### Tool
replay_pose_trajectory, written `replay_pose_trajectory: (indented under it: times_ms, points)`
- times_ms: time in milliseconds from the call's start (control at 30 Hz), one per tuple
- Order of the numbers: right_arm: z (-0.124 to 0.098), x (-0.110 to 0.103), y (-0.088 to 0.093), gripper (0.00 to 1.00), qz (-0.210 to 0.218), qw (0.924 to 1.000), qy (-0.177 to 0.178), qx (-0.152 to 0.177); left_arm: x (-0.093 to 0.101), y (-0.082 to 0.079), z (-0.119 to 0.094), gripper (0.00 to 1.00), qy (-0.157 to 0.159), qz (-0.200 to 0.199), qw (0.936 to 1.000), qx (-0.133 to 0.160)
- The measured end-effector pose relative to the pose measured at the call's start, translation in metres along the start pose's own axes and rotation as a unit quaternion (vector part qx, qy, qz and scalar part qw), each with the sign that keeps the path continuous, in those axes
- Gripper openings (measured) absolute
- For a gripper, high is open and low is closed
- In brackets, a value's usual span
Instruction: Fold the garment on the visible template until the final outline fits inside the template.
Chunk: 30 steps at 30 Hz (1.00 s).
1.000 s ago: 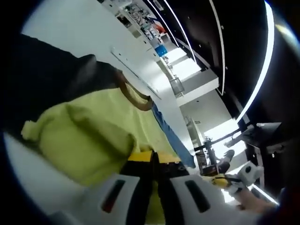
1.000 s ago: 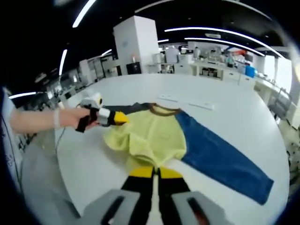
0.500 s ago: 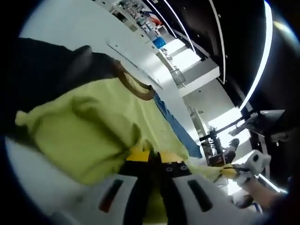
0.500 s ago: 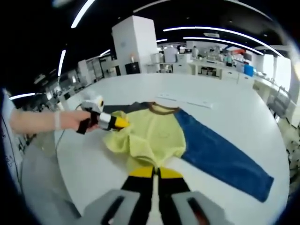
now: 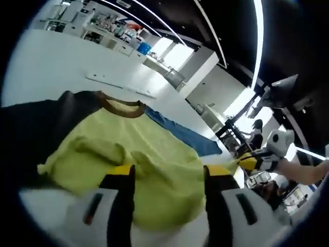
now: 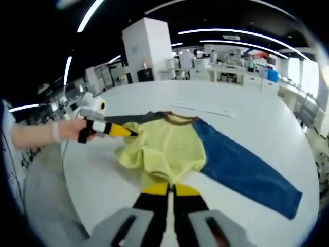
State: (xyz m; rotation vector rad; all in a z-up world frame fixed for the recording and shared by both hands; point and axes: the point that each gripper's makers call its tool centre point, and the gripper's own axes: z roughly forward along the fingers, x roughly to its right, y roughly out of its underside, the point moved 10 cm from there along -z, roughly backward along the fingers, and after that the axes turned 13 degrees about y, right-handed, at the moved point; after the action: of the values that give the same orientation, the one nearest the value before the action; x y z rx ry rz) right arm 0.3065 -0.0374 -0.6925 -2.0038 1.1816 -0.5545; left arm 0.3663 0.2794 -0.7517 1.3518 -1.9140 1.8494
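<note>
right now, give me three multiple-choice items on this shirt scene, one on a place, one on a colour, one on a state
1. Where does the blue sleeve lie in the right gripper view?
A. right of the yellow body
B. left of the yellow body
C. folded under the collar

2. What colour is the collar?
A. red
B. brown
C. white

3. How do the left gripper's jaws stand?
A. shut on the collar
B. shut on the blue sleeve
C. apart, over the yellow body

Answers: 1 A, the sleeve stretches out flat on the table to the body's right. 2 B, a brown band rims the neck. 3 C, the left gripper view shows yellow fabric between the spread jaws.
</note>
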Motion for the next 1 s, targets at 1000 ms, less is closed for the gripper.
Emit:
replay_pose_trajectory:
  times_ms: [1000]
  points:
    - [-0.003,-0.003,0.004,0.0,0.005,1.0,0.001,0.0,0.002,0.025,-0.037,0.74,-0.006,-0.032,0.998,-0.054]
